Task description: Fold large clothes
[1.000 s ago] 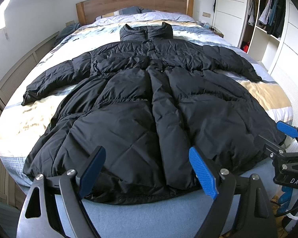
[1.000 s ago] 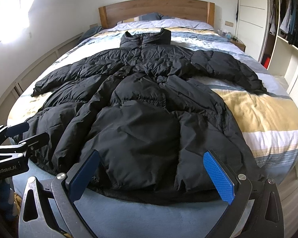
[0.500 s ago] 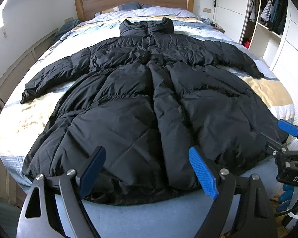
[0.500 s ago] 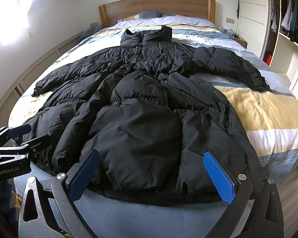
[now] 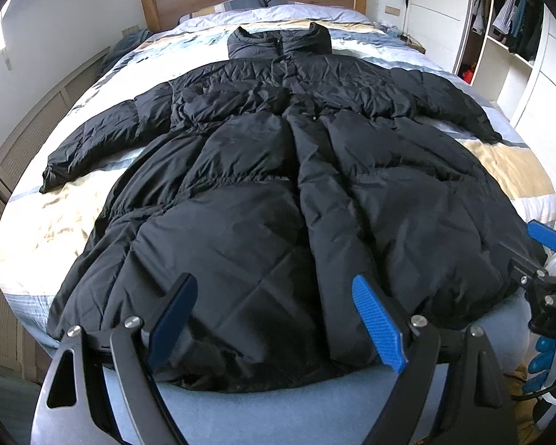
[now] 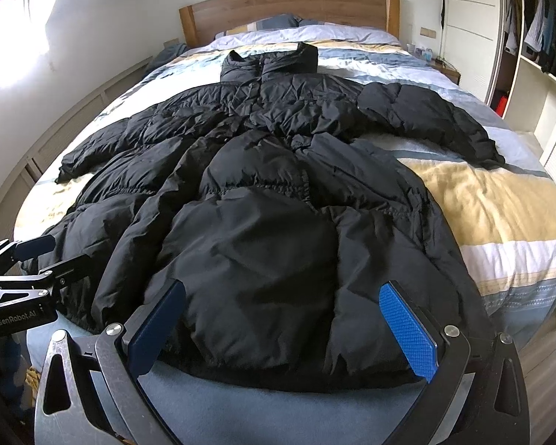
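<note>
"GenRobot.AI" reads on the left gripper [image 6: 37, 259]. A long black quilted puffer coat [image 5: 278, 193] lies flat on the striped bed [image 5: 55, 222], collar far, hem near. Both grippers, right gripper [image 6: 281, 330] included, gape empty above the hem.

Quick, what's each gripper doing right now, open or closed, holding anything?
Left gripper: open, holding nothing, above the black coat hem.
Right gripper: open, holding nothing, also above the hem.

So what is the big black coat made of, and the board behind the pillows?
The black coat looks like thin, slightly shiny synthetic shell, maybe nylon, with soft filling: it puffs between stitched lines and catches the light. The headboard looks like smooth brown wood, with faint grain showing; real wood or veneer, I can't tell.
</note>
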A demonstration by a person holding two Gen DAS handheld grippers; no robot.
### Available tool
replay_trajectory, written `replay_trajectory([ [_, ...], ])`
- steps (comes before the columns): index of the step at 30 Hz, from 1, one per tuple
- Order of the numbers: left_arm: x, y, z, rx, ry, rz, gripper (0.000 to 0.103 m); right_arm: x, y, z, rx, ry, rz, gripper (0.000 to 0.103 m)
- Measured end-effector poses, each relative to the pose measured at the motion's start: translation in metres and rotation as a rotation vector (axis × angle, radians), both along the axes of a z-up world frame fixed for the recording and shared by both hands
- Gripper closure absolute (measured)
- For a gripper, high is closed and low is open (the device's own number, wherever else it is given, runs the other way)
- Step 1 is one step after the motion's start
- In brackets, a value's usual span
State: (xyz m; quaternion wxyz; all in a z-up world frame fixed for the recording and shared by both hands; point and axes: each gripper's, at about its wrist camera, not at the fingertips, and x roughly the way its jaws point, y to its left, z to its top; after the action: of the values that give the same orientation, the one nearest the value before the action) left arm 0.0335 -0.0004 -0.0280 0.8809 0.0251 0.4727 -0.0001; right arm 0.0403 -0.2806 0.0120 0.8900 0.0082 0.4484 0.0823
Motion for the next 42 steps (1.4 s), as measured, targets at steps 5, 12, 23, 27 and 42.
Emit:
replay_trajectory([
  [5,0.009,0.007,0.002,-0.002,0.006,0.018,0.017,0.010,-0.004,0.005,-0.002,-0.011,-0.008,0.000],
  [12,0.034,0.029,0.012,-0.010,0.028,0.025,0.017,0.036,-0.021,0.026,0.026,-0.046,-0.047,0.000],
  [23,0.122,0.098,0.046,-0.042,-0.028,0.157,0.017,0.148,-0.076,0.078,0.046,-0.164,-0.210,0.000],
  [27,0.159,0.123,0.048,-0.011,-0.050,0.205,0.017,0.204,-0.111,0.063,0.047,-0.121,-0.300,0.000],
  [42,0.231,0.172,-0.017,0.018,0.069,0.341,0.017,0.286,-0.256,-0.094,0.306,0.130,-0.659,0.000],
])
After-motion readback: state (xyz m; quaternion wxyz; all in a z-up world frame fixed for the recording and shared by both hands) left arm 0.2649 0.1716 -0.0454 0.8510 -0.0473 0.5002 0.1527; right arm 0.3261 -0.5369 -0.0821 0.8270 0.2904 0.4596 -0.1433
